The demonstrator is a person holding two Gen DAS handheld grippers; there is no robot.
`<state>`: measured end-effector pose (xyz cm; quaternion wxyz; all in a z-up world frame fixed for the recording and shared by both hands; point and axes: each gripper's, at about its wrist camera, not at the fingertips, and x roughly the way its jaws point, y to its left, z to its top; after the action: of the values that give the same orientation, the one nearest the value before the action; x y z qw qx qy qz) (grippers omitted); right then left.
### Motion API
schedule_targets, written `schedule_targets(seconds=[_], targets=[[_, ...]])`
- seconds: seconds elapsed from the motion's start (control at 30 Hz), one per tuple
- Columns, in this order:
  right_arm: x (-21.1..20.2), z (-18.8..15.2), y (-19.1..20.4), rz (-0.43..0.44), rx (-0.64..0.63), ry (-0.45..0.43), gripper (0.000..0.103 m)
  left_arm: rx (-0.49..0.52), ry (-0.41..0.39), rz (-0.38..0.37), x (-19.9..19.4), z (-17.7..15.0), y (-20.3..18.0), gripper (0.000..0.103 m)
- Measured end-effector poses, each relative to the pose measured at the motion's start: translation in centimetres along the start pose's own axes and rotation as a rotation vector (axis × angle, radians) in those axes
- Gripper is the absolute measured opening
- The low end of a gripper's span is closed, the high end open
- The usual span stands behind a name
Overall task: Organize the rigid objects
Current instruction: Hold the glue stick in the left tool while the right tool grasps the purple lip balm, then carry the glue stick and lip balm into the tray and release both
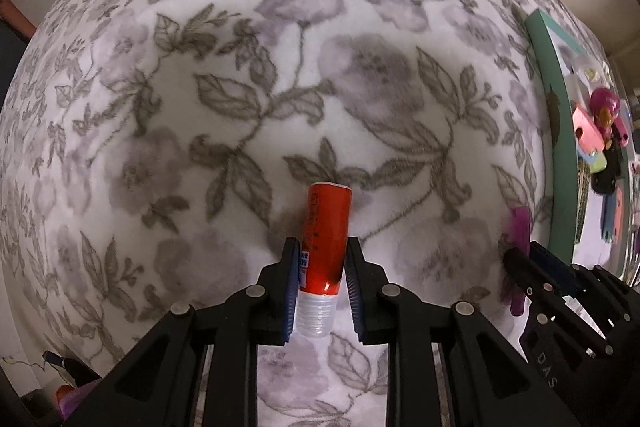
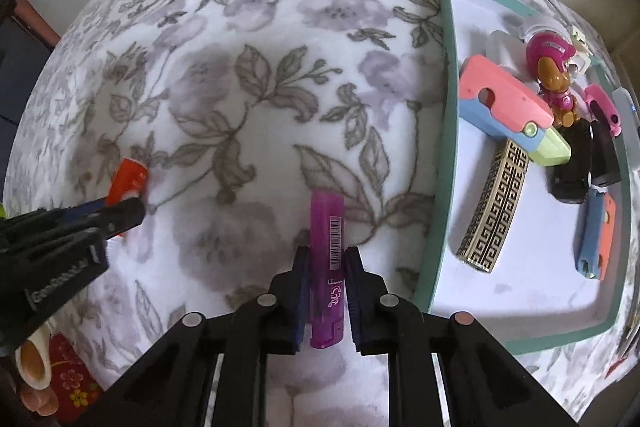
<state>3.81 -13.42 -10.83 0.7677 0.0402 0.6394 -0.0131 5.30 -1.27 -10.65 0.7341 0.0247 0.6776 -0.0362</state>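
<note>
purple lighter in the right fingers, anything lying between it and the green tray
Nothing: in the right wrist view only bare floral blanket separates the purple lighter from the green tray. The tray's toys all sit inside its wall.

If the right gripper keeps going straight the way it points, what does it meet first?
Probably only the floral blanket. The right gripper, shut on the purple lighter, points past the teal tray, which lies off to its right.

Glossy red plastic on the glue stick (image 1: 328, 239), translucent purple plastic on the lighter (image 2: 327, 267), fuzzy matt floral cloth (image 1: 240, 87) beneath.
</note>
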Motion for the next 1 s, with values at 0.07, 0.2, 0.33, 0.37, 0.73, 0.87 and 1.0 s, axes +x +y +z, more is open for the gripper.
schedule_targets(seconds=[0.07,0.2,0.33,0.37,0.73,0.87,1.0], targets=[[-0.5,0.6,0.1,0.013,0.012,0.002,0.018,0.004,0.002,0.003,0.1,-0.1,-0.2,0.023],[-2.5,0.9,-1.6,0.057,0.043,-0.038,0.018,0.004,-0.019,-0.013,-0.3,0.3,-1.1,0.022],[-5.5,0.8,-2.4,0.075,0.069,-0.114,0.018,0.000,-0.069,-0.046,-2.3,0.4,-1.9,0.021],[-6.1,0.8,-2.8,0.081,0.077,-0.132,0.018,0.003,-0.098,-0.051,-3.2,0.4,-2.3,0.021],[-10.4,1.8,-8.4,0.077,0.168,-0.251,0.018,0.061,-0.306,-0.162,-10.7,4.6,-2.4,0.021],[-11.2,1.8,-10.1,0.073,0.203,-0.281,0.018,0.095,-0.356,-0.200,-12.1,4.9,-4.4,0.021],[-12.1,1.4,-12.1,0.056,0.245,-0.305,0.018,0.144,-0.385,-0.253,-13.1,4.5,-6.9,0.021]])
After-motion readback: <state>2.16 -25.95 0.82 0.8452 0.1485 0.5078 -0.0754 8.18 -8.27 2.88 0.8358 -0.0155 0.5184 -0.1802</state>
